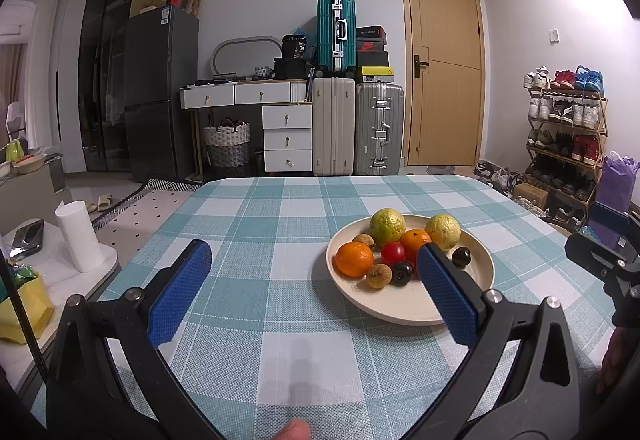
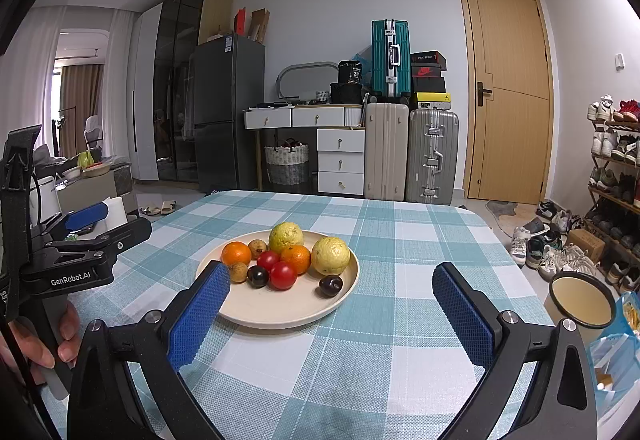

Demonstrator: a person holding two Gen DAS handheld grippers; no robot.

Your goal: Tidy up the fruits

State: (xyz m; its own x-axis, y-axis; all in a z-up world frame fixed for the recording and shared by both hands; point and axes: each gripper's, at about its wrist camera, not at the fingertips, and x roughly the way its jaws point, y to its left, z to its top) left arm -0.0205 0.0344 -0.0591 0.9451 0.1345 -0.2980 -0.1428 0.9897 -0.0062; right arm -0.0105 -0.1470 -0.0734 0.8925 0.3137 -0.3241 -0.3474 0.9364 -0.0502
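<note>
Fruit plate (image 2: 280,314) on checked tablecloth (image 2: 400,320).
Left gripper (image 1: 312,280) and right gripper (image 2: 332,304) both hover with jaws spread wide, holding nothing; fruit lies untouched.

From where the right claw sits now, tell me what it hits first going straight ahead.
Probably nothing soon. The right claw is open and points over bare tablecloth just right of the plate; its left finger would skim the plate's near rim. Depth is uncertain.
</note>
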